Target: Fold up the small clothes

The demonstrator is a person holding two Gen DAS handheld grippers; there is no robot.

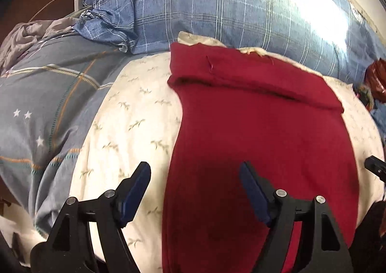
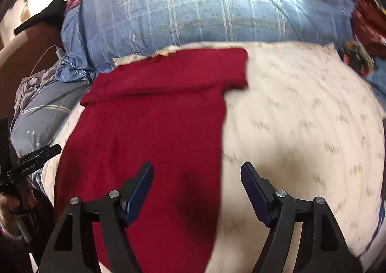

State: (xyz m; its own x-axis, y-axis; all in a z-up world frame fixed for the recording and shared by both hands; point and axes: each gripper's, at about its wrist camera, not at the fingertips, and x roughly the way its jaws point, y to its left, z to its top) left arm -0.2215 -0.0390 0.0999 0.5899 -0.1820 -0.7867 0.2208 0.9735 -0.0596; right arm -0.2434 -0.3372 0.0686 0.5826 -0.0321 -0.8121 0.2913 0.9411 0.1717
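Observation:
A dark red garment [image 1: 260, 142] lies flat on a cream patterned cloth [image 1: 135, 128], its far end folded over into a band. My left gripper [image 1: 195, 171] is open and empty, hovering over the garment's near left edge. In the right wrist view the same red garment [image 2: 149, 133] lies on the cream cloth [image 2: 301, 128]. My right gripper [image 2: 197, 171] is open and empty, straddling the garment's near right edge. The left gripper's body [image 2: 31, 162] shows at the far left of this view.
A blue plaid quilt [image 1: 205, 12] is piled behind the cream cloth. A grey-blue star-print sheet [image 1: 41, 108] lies to the left, with a white charger and cable [image 1: 78, 2] beyond. A heap of red and coloured clothes [image 2: 366, 24] sits at the far right.

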